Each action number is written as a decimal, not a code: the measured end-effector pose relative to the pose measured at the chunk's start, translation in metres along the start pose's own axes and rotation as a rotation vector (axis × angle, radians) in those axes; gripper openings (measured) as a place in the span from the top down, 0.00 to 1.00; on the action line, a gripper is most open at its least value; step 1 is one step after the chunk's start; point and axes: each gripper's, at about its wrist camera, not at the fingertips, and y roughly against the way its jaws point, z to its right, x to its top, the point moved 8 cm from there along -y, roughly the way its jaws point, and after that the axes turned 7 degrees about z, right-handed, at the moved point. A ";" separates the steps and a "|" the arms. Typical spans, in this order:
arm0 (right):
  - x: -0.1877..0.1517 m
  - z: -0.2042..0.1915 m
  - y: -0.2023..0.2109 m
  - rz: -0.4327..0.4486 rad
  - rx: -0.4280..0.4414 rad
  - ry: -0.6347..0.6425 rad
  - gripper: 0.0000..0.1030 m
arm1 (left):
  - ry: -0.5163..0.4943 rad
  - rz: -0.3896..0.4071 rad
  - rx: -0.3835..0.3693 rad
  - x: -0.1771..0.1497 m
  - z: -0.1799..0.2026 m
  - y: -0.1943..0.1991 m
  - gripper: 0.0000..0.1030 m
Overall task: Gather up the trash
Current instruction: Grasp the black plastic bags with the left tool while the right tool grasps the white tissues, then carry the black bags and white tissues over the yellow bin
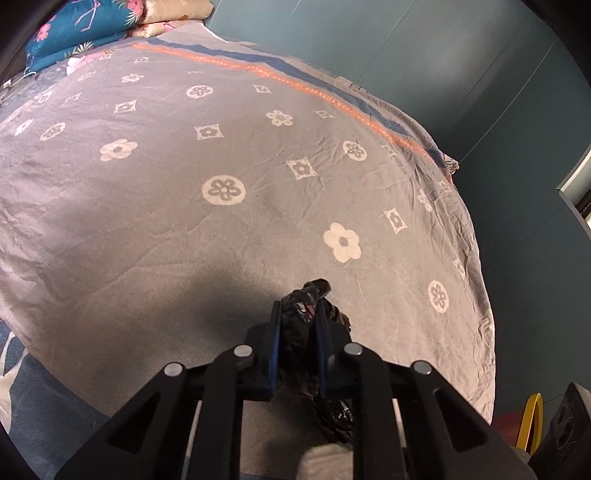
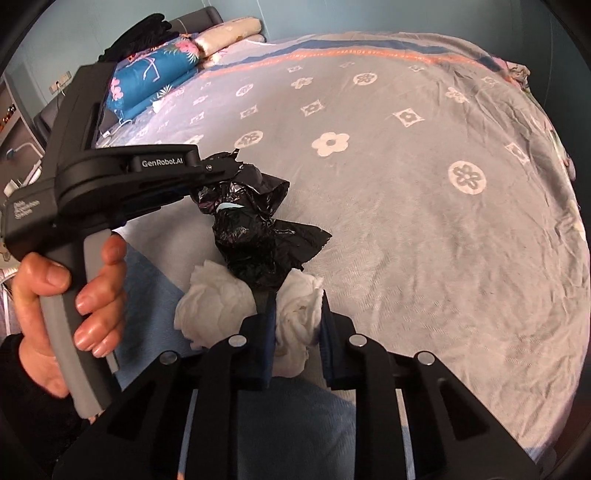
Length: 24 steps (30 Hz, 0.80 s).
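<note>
My left gripper (image 1: 298, 308) is shut on the bunched top of a black plastic trash bag (image 1: 301, 325) and holds it above the bed; the rest of the bag hangs below the fingers. In the right wrist view the left gripper (image 2: 218, 168) pinches the same bag (image 2: 255, 236), which hangs down. My right gripper (image 2: 298, 302) is shut on crumpled white tissue (image 2: 291, 317), pressed against the bag's lower end. More white tissue (image 2: 207, 299) bulges to the left of the fingers.
A grey bedspread with white flowers (image 1: 221, 166) covers the bed below both grippers. Folded blue floral bedding (image 2: 147, 81) and a cream pillow (image 2: 229, 33) lie at the head. A teal wall (image 1: 461, 74) is behind. A yellow object (image 1: 530, 421) is on the floor by the bed's corner.
</note>
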 end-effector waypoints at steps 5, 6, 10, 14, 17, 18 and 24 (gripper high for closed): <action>0.000 0.002 0.022 0.017 -0.004 -0.002 0.81 | 0.006 0.017 -0.009 0.002 0.005 0.014 0.87; 0.001 0.003 0.031 0.024 -0.003 -0.003 0.81 | 0.003 0.023 -0.010 0.003 0.006 0.018 0.87; -0.001 0.006 0.053 0.038 -0.007 0.005 0.81 | 0.005 0.053 -0.022 0.006 0.009 0.040 0.88; -0.004 0.010 0.075 0.053 -0.017 0.010 0.81 | -0.001 0.086 -0.026 0.003 0.012 0.068 0.88; -0.007 0.016 0.092 0.068 -0.029 0.007 0.81 | -0.015 0.103 -0.030 -0.003 0.015 0.089 0.88; -0.010 0.021 0.101 0.074 -0.038 0.003 0.81 | -0.022 0.107 -0.031 -0.005 0.017 0.095 0.88; -0.017 0.033 0.130 0.105 -0.054 -0.023 0.81 | -0.106 0.151 -0.022 -0.016 0.039 0.142 0.87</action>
